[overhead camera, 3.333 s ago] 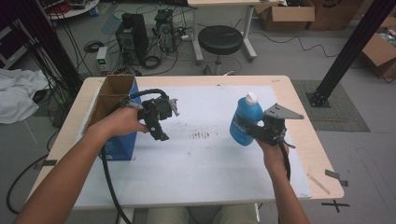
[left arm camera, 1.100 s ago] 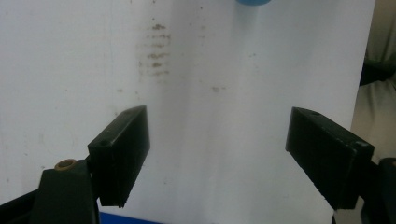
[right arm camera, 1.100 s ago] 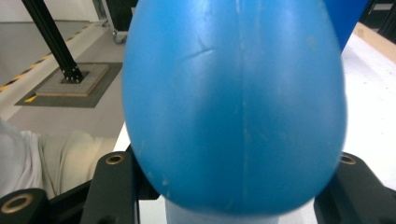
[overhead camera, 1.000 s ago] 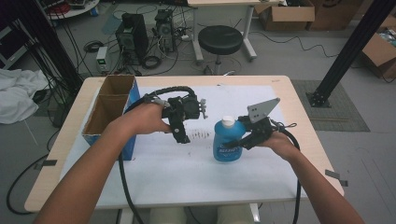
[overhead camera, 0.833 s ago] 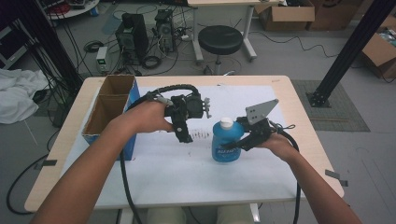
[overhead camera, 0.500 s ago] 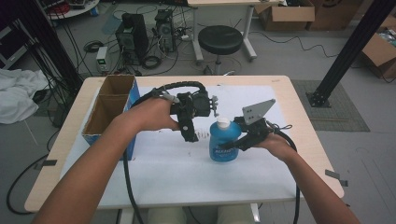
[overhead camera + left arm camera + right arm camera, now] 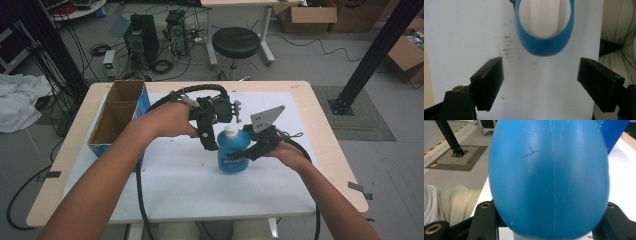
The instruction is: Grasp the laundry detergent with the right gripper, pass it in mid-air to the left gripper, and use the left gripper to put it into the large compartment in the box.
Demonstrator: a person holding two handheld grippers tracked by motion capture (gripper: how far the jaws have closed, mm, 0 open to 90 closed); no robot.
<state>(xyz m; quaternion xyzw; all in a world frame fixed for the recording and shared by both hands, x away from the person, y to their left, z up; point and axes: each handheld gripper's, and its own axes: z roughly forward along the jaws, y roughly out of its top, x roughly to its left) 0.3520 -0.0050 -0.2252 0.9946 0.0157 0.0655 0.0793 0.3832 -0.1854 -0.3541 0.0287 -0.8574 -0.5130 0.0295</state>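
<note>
A blue bottle (image 7: 231,157) with a white cap (image 7: 230,131) stands upright at the middle of the white mat (image 7: 175,185). My right gripper (image 7: 248,151) comes in from the right and is shut on the bottle's body; in the right gripper view the blue bottle (image 7: 549,177) bulges between the jaws of the right gripper (image 7: 549,222). My left gripper (image 7: 210,142) points down just left of the cap. In the left gripper view the left gripper (image 7: 540,72) is open, and the white cap (image 7: 545,17) with its blue shoulder lies just past the fingertips, seen from above.
An open cardboard box with a blue side (image 7: 117,110) stands at the table's left end. A black stool (image 7: 236,40) and computer cases are on the floor behind the table. The person's legs sit under the near edge.
The right gripper has carried the bottle leftward from the table's right side to the middle. The left gripper has moved right from the box until it is beside the cap.
</note>
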